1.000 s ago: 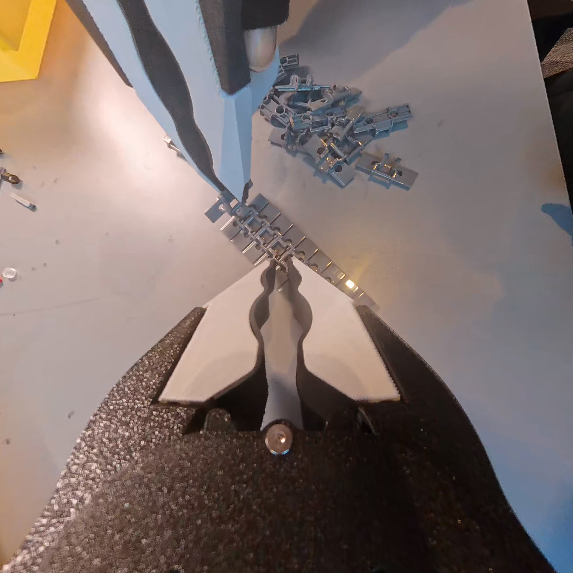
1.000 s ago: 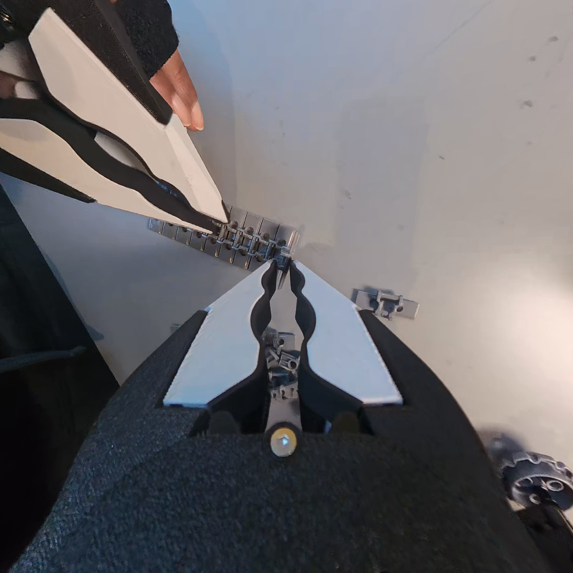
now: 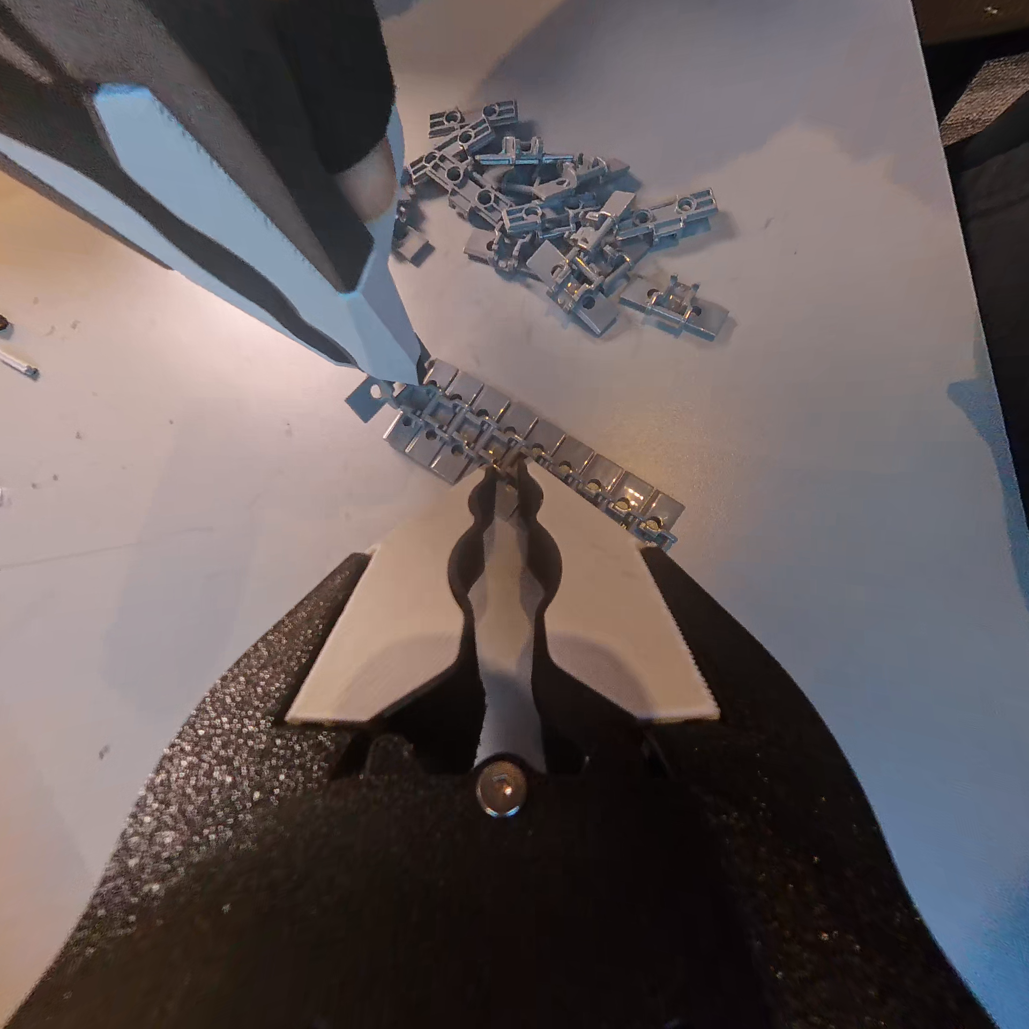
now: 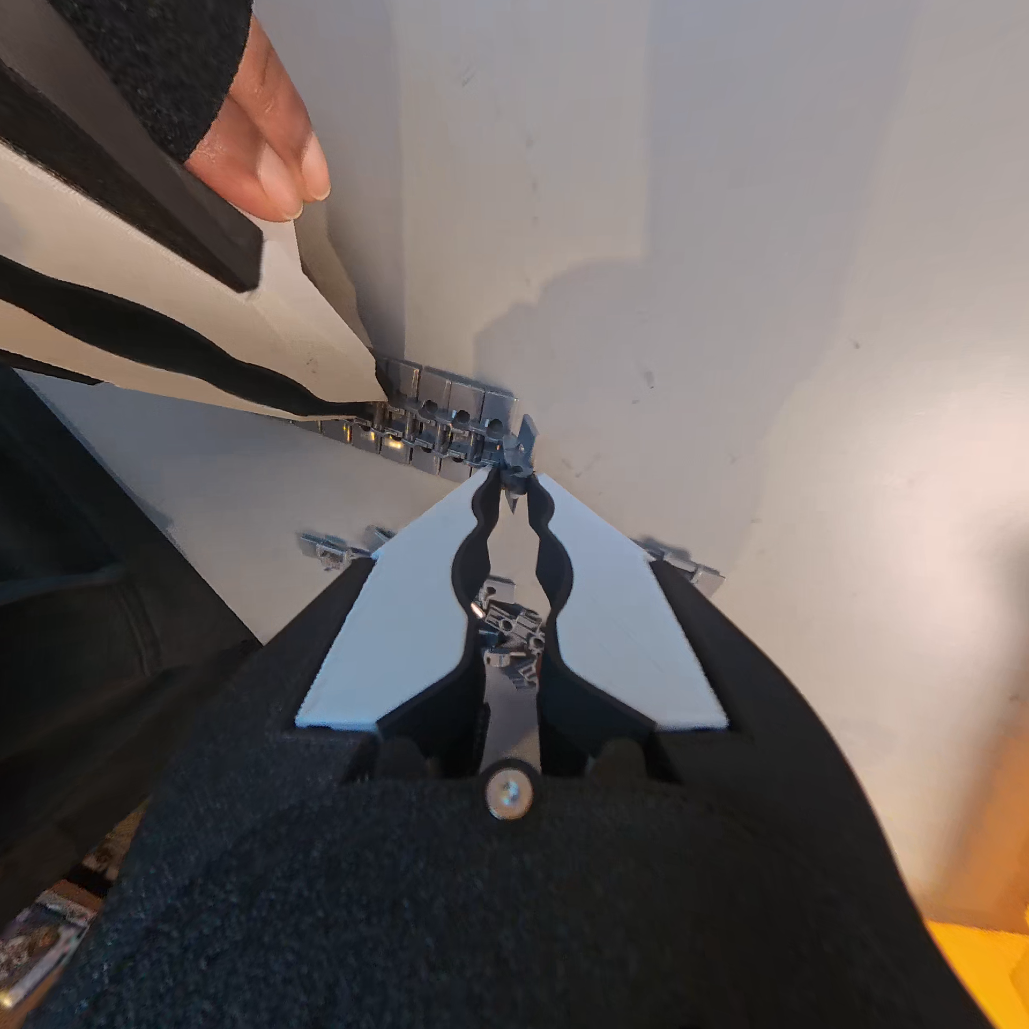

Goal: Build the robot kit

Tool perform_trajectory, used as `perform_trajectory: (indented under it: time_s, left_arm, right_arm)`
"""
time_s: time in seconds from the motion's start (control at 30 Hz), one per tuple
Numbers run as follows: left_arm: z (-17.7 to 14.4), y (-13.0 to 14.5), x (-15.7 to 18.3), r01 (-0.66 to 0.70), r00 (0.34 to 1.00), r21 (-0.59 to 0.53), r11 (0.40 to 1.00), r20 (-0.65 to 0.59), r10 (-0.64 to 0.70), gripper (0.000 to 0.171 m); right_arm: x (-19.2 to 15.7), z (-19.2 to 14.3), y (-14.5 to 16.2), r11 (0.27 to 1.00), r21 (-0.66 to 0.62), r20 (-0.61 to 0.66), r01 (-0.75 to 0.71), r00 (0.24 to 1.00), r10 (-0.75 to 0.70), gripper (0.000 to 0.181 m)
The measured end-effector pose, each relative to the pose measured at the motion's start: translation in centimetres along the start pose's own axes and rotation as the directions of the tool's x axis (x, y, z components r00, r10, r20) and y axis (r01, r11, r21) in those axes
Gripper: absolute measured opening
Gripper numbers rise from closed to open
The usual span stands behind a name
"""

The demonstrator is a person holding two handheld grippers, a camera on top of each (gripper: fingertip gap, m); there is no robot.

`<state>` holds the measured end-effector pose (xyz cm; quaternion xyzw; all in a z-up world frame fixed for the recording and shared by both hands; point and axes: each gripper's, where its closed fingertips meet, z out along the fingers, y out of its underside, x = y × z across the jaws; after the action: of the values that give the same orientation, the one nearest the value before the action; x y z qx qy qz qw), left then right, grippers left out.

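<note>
The gray link chain (image 3: pixel 518 445) lies flat mid-table (image 3: pixel 167 557), light, jointed and probably floppy. The left gripper (image 3: pixel 504 473) pinches its middle ridge; the right gripper (image 4: pixel 509 479) clenches an end link (image 4: pixel 518 451). Loose links (image 3: pixel 557 223) sit beyond.

Workshop bench (image 3: pixel 779 501), loose grey track links (image 3: pixel 562 217)

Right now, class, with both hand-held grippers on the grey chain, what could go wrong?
1. The right hand-held gripper pinches only a tilted end link; it may slip out.
2. The left hand-held gripper grips the chain mid-length; pulling could separate links.
3. The loose pile lies close and may scatter.
</note>
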<state>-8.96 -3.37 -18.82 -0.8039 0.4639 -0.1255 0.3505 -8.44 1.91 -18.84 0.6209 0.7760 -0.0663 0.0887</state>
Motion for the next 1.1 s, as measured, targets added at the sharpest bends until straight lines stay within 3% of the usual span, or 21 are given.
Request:
perform_trajectory:
  time_s: [0.13,0.3,0.43,0.7,0.87,1.1]
  left_arm:
    - [0.0,0.0,0.0,-0.011,1.0,0.0,1.0,0.016,0.011,0.006]
    - [0.0,0.1,0.0,-0.003,1.0,0.0,1.0,0.008,0.003,0.005]
    - [0.0,0.1,0.0,-0.005,1.0,-0.003,1.0,0.015,0.005,0.004]
    - [0.0,0.1,0.0,0.023,0.999,-0.012,1.0,0.026,-0.022,0.004]
    - [0.1,0.0,0.0,0.028,0.999,-0.016,0.999,0.034,-0.027,0.003]
    - [0.1,0.0,0.0,0.024,0.999,-0.016,1.0,0.036,-0.023,0.003]
  right_arm:
    - [0.2,-0.1,-0.1,0.999,-0.007,0.004,0.04,0.999,-0.04,0.01]
    - [-0.3,-0.5,-0.5,0.99,0.122,0.148,-0.077,0.987,0.059,0.01]
    - [-0.1,-0.1,0.0,0.989,0.127,0.141,-0.078,0.988,0.06,0.004]
    - [-0.2,-0.9,1.1,0.976,0.153,0.153,-0.152,0.98,0.129,0.026]
    - [-0.9,-0.1,1.2,0.965,0.188,0.181,-0.185,0.972,0.151,0.009]
    - [-0.9,0.0,1.2,0.972,0.136,0.165,-0.194,0.971,0.171,0.007]
